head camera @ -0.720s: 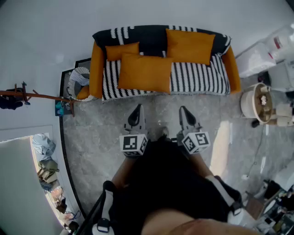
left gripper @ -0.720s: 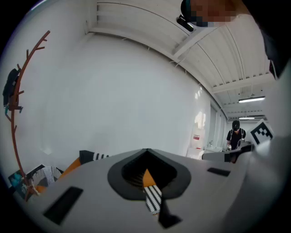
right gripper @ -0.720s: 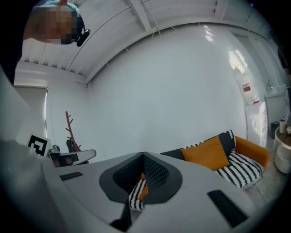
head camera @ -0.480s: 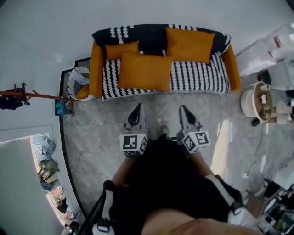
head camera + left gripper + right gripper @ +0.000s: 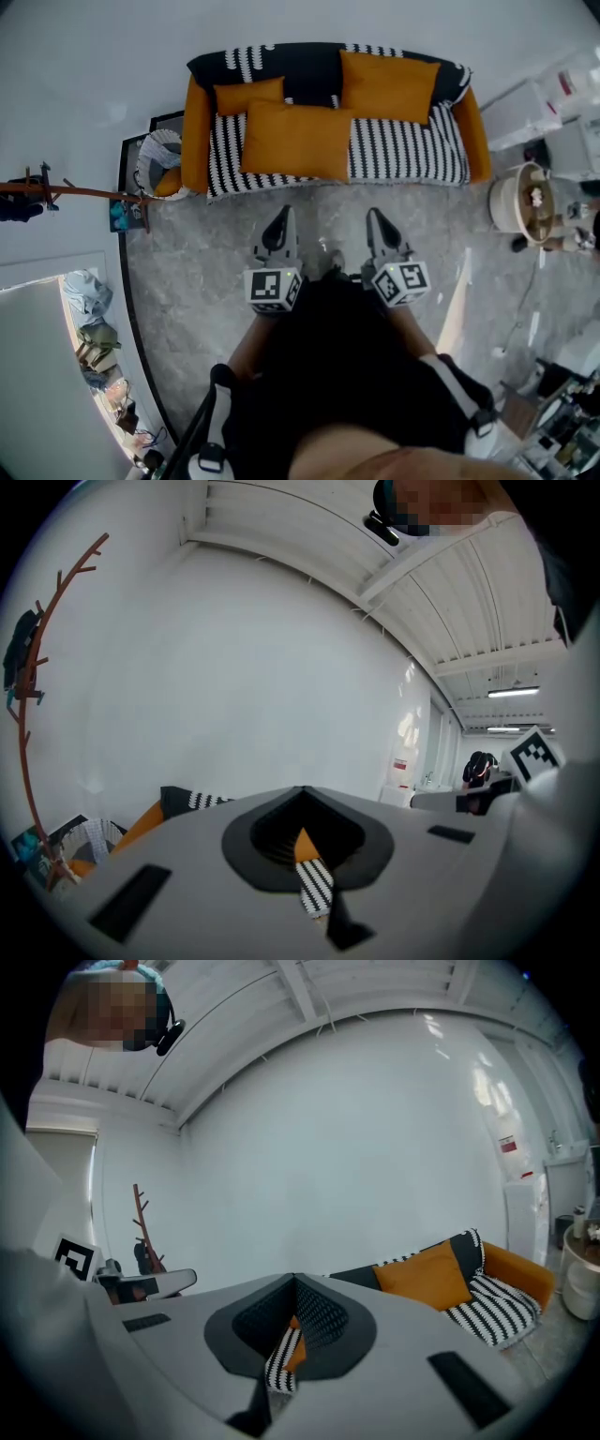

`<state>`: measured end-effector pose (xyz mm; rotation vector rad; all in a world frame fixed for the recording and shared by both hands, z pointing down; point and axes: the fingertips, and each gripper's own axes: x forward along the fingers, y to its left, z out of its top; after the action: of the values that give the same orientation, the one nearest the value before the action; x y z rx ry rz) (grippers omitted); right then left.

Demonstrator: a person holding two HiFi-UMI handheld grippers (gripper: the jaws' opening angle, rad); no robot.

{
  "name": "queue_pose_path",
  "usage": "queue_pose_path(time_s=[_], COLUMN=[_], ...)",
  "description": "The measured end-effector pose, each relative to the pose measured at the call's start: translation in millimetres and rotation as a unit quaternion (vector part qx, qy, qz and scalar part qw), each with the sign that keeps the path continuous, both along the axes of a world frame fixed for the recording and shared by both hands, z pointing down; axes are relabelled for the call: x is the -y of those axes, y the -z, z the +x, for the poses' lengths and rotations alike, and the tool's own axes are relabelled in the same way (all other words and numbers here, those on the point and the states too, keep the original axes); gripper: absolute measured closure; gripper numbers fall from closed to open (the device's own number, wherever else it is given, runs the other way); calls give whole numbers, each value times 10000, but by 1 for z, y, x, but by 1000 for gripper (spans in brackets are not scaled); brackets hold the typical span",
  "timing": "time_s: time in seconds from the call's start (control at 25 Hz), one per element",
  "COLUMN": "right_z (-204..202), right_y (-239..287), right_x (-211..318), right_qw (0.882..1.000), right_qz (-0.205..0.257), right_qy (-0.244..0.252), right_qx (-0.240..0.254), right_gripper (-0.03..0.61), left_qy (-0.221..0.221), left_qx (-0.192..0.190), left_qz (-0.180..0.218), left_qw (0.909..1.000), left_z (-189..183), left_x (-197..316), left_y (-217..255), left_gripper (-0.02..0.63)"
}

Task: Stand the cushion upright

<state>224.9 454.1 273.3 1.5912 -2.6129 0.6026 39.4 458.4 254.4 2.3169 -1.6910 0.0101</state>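
A large orange cushion [image 5: 295, 141] lies flat on the seat of a black-and-white striped sofa [image 5: 403, 155] with orange arms. A small orange cushion [image 5: 248, 97] stands against the backrest at the left, and another orange cushion [image 5: 387, 87] stands at the right [image 5: 424, 1274]. My left gripper [image 5: 279, 228] and right gripper [image 5: 379, 229] hang over the grey floor, short of the sofa's front edge. Both point at the sofa, both are shut, and neither holds anything.
A white wire basket [image 5: 159, 164] stands by the sofa's left arm. A brown coat rack [image 5: 66, 193] reaches in from the left. A round white bin [image 5: 520, 208] and white appliances [image 5: 539, 108] are at the right. Grey marble floor [image 5: 197, 272] lies between me and the sofa.
The sofa has slid slightly upward in the head view and both grippers sit slightly lower. The jaws stay shut.
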Motion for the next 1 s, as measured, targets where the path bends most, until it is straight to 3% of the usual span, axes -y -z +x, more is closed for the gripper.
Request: queue_pose_path(time_s=[0.6, 1.0], right_z=[-71, -85], right_y=[-3, -13], right_x=[-20, 2], right_qw=[9998, 9995], right_qz=[54, 66], right_qy=[-212, -291], right_qx=[1, -38], right_gripper=[583, 583], left_qy=[-319, -274], left_qx=[51, -32], left_qz=[-6, -187], left_qw=[9995, 9994], left_z=[-68, -88], left_x=[-15, -2], left_y=[-12, -31], left_gripper=[615, 615])
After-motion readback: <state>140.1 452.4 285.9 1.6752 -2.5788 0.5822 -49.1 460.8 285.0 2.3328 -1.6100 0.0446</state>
